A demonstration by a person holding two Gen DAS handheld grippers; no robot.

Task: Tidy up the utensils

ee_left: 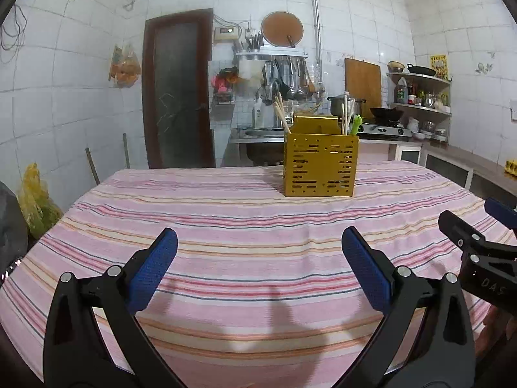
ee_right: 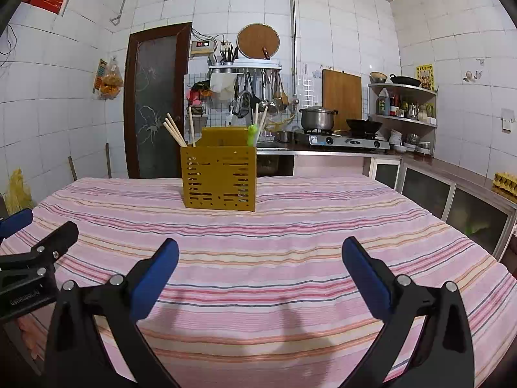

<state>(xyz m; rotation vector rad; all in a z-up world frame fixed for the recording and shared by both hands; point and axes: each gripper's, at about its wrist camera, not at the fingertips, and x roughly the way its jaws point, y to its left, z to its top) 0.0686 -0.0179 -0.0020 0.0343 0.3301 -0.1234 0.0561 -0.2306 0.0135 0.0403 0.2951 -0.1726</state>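
Observation:
A yellow perforated utensil holder (ee_left: 320, 165) (ee_right: 219, 177) stands on the far middle of the table with the pink striped cloth (ee_left: 245, 226) (ee_right: 290, 226). Wooden chopsticks (ee_left: 280, 111) (ee_right: 174, 132) lean out of its left side; more chopsticks (ee_left: 346, 113) and a green utensil (ee_left: 356, 123) (ee_right: 252, 134) stick out on the right. My left gripper (ee_left: 258, 242) hangs open over the near cloth with nothing between its blue pads. My right gripper (ee_right: 260, 252) is likewise open and empty. Each gripper shows at the edge of the other's view.
Behind the table is a kitchen counter with a sink (ee_left: 261, 132), a stove with a pot (ee_right: 315, 118) and a wok (ee_right: 363, 126), hanging ladles (ee_right: 258, 90), a corner shelf (ee_right: 404, 106) and a dark door (ee_left: 177, 90). A yellow bag (ee_left: 34, 200) sits at the left.

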